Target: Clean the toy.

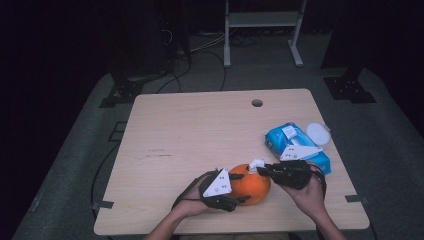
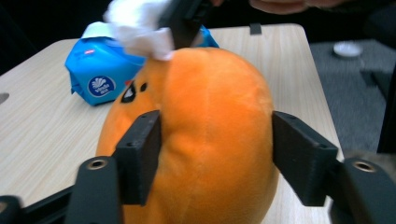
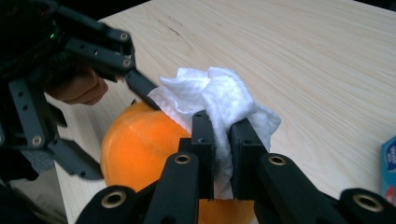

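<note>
An orange plush toy (image 1: 250, 187) with a small face lies on the wooden table (image 1: 200, 130) near its front edge. My left gripper (image 1: 241, 188) grips it from the left side, and in the left gripper view both black pads (image 2: 140, 158) press into the plush (image 2: 210, 102). My right gripper (image 3: 223, 140) is shut on a crumpled white wipe (image 3: 219, 95). It holds that wipe (image 1: 256, 164) against the top of the plush (image 3: 135, 149), on its right end as the high view shows it.
A blue pack of wet wipes (image 1: 295, 145) lies at the table's right side, just behind my right hand (image 1: 310, 197). A round white lid (image 1: 318, 133) sits beside it near the edge. A cable hole (image 1: 257, 103) is at the table's far side.
</note>
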`<state>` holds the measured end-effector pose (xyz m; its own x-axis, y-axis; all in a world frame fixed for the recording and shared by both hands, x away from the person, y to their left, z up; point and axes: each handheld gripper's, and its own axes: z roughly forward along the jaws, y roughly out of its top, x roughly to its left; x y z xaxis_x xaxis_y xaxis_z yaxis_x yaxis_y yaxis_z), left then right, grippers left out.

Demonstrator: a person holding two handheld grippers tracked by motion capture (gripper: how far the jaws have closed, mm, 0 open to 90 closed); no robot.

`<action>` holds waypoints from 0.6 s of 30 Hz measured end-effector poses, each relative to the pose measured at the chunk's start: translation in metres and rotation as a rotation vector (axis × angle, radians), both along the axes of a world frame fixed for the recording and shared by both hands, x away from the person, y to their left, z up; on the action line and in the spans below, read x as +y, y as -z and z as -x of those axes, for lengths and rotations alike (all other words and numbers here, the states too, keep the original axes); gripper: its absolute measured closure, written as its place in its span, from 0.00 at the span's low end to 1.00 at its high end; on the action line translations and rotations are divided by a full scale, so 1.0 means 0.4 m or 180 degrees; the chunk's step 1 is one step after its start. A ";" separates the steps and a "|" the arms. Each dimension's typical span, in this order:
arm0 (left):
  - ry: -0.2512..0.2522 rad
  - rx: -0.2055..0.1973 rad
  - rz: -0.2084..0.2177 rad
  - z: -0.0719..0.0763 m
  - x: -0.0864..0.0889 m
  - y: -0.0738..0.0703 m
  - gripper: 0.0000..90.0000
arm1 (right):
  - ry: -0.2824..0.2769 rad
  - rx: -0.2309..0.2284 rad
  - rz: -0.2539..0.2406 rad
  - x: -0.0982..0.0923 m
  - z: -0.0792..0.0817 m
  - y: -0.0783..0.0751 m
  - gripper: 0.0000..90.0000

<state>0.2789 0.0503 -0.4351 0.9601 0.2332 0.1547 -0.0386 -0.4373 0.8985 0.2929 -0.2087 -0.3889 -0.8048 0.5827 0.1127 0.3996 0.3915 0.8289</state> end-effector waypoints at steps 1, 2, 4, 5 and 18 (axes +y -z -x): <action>-0.0013 0.0028 0.0016 -0.003 0.000 0.001 0.35 | 0.0008 0.0002 0.0004 -0.001 0.001 0.000 0.91; -0.0028 0.0048 0.0034 -0.004 -0.003 0.003 0.33 | 0.0011 0.0006 -0.0001 -0.001 0.002 0.000 0.90; -0.0065 0.0051 0.0020 -0.004 -0.006 0.004 0.33 | -0.0009 0.0024 -0.0001 0.003 0.004 -0.002 0.91; -0.0083 0.0037 0.0002 -0.004 -0.006 0.002 0.35 | -0.0029 0.0012 -0.0001 0.007 0.006 -0.006 0.91; -0.0315 0.0263 0.0186 -0.023 0.012 -0.001 0.39 | -0.0208 -0.0076 0.0063 0.029 0.032 -0.031 0.91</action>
<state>0.2881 0.0552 -0.4346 0.9409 0.3335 0.0593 0.0774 -0.3822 0.9208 0.2803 -0.1973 -0.3767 -0.8436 0.5306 0.0820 0.3528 0.4327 0.8296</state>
